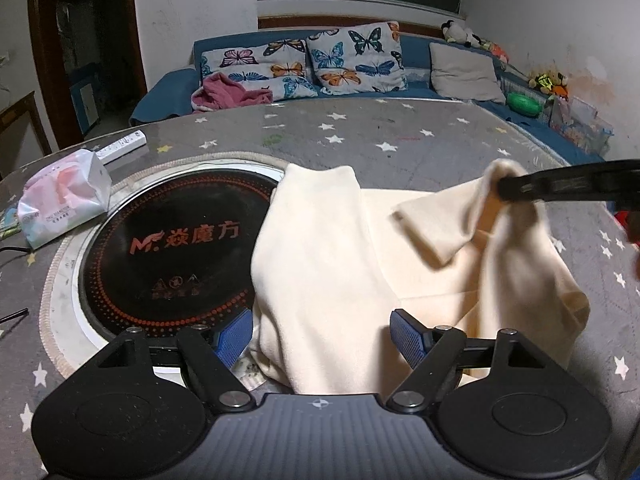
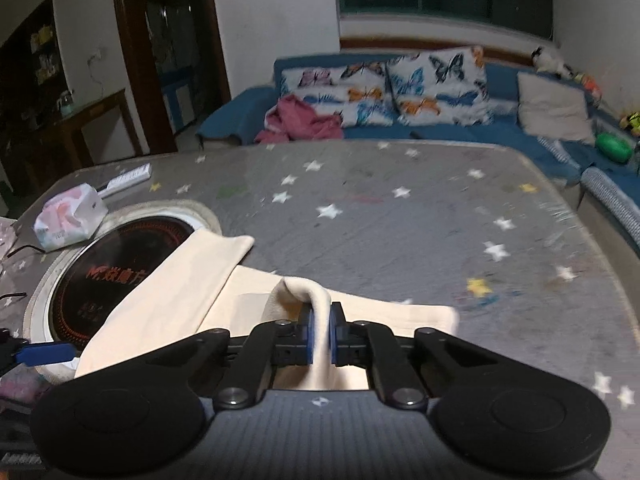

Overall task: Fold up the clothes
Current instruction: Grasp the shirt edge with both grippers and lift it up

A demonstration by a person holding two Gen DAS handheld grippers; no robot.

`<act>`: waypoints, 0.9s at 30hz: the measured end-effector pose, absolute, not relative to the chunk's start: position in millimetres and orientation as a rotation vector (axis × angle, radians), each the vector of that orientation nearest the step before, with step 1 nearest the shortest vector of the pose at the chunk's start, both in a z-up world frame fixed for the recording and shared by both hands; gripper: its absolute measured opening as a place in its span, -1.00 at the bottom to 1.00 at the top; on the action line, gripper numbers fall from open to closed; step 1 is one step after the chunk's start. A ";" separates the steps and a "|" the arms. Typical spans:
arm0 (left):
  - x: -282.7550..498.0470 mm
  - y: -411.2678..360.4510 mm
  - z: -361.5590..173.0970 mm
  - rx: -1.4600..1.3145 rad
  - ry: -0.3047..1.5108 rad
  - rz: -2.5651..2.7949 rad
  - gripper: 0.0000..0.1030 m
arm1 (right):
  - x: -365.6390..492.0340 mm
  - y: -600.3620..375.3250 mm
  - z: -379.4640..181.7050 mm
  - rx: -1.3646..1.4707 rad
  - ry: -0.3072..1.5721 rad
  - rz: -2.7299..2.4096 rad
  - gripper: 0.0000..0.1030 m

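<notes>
A cream garment (image 1: 320,264) lies on the grey star-patterned table (image 1: 360,140), partly over a round black induction hob (image 1: 172,248). My left gripper (image 1: 322,340) is open, its blue pads either side of the garment's near fold, not closed on it. My right gripper (image 2: 320,338) is shut on a raised fold of the cream garment (image 2: 320,320) and holds it above the table. It enters the left wrist view from the right (image 1: 504,188), lifting a corner of cloth.
A tissue pack (image 1: 64,200) and a white power strip (image 1: 124,146) lie at the table's left. A blue sofa (image 1: 416,56) with butterfly pillows, a pink garment (image 1: 224,92) and toys stands behind the table. The hob also shows in the right wrist view (image 2: 116,256).
</notes>
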State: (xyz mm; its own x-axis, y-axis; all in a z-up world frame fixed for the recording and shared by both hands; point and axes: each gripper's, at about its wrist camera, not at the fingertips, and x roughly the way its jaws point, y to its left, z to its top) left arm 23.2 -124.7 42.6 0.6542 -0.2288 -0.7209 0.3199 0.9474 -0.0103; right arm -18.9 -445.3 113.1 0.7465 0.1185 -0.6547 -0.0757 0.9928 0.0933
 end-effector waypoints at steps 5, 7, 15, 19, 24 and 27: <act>24.8 -130.5 39.4 0.137 0.804 -0.312 0.53 | -60.7 -466.3 132.1 0.068 0.644 0.048 -0.88; 25.5 -132.2 39.7 0.142 0.803 -0.310 0.54 | -80.9 -476.2 135.6 0.080 0.618 -0.004 -0.88; 30.8 -134.4 45.0 0.155 0.792 -0.298 0.56 | -151.6 -513.3 118.5 0.187 0.638 -0.190 -0.69; 31.5 -137.3 49.6 0.169 0.778 -0.292 0.60 | -164.5 -524.7 110.3 0.185 0.653 -0.232 -0.49; 28.7 -139.1 54.6 0.172 0.765 -0.289 0.64 | -159.3 -521.1 116.6 0.102 0.618 -0.226 -0.14; 23.4 -141.3 56.1 0.174 0.769 -0.302 0.64 | -147.1 -517.8 114.0 0.058 0.640 -0.196 0.07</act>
